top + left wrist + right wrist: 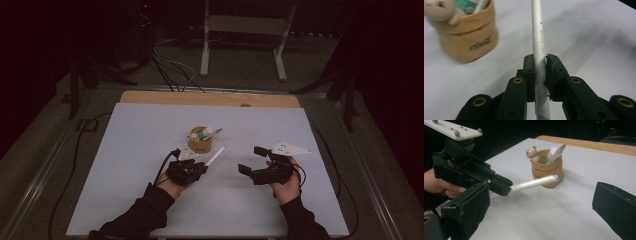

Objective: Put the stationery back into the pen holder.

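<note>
Left gripper [200, 167], lower centre of the high view, is clamped on a white pen [215, 156]. The pen shows there as a thin pale stroke, long axis slanting from the jaws up and to the right, free end just right of the tan pen holder [200, 144] at frame centre.

The left gripper view adds detail: the pen [538, 45] runs almost vertically up the frame from between the two black jaws, which press its barrel on both sides. Printed lettering "KEY POINTS" reads along the barrel. The holder [465, 37] sits in the upper left, blurred, with a bear figure on its rim and items inside.

The right gripper view gives the side aspect: the pen [534, 183] is close to level and clear of the sheet, tip pointing right, in front of the holder [546, 171]. Whether tip and holder touch I cannot tell. The left gripper [499, 185] and the hand behind it occupy the left of the frame.

Right gripper [251, 161], lower right of the high view, has jaws spread wide, nothing between them, aimed left. Both sleeved forearms enter from the bottom edge over the white sheet [125, 150].
</note>
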`<state>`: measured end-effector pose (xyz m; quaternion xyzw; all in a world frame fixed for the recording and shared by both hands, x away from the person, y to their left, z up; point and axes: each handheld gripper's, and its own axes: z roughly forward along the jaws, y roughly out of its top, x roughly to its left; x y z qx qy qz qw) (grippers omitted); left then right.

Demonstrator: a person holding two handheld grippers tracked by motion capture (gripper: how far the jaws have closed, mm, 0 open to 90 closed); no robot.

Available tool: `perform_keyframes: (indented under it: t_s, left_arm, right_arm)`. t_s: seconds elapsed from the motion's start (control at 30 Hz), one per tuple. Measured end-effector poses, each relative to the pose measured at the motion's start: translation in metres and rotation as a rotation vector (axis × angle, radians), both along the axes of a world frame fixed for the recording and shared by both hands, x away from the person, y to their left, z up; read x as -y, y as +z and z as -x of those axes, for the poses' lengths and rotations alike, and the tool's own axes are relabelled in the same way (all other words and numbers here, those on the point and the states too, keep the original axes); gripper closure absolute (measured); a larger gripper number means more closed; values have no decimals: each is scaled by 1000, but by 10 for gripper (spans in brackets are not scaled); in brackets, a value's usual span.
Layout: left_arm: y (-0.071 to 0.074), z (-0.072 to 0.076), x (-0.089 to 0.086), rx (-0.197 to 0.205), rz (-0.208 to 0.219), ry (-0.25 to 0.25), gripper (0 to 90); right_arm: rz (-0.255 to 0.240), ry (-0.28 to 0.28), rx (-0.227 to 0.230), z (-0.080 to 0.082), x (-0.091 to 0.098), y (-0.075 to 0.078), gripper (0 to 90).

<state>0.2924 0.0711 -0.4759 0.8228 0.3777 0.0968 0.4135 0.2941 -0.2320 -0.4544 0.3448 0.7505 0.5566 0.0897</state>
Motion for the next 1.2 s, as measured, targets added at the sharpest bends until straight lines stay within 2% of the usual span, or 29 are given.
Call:
perform_keyframes:
  t_s: [0.3, 0.4, 0.5, 0.53, 0.6, 0.7, 0.97, 1.07, 1.2]
  left_arm:
    - [9, 3, -20, 43, 15, 19, 795]
    - [11, 2, -32, 44, 42, 36, 794]
    - [11, 2, -37, 44, 60, 36, 794]
    - [11, 1, -42, 47, 81, 40, 794]
    - [10, 1, -45, 54, 96, 41, 794]
    - [9, 2, -48, 58, 102, 47, 794]
    - [3, 5, -57, 78, 159, 40, 793]
    - [-1, 9, -60, 106, 186, 34, 793]
    - [-4, 11, -61, 116, 186, 31, 793]
  right_arm:
    - [-3, 9, -2, 1, -3, 0, 13]
    - [-11, 15, -7, 0, -3, -1, 12]
    - [-14, 18, -11, 0, -5, -2, 12]
    - [-14, 23, -10, 1, -6, -2, 13]
    - [-15, 28, -9, 1, -7, -2, 13]
    - [-15, 30, -10, 2, -9, -2, 13]
    - [-7, 41, -23, 3, -14, -5, 13]
    - [-8, 48, -32, 3, -17, -7, 13]
    - [-3, 58, -24, 4, -20, -9, 13]
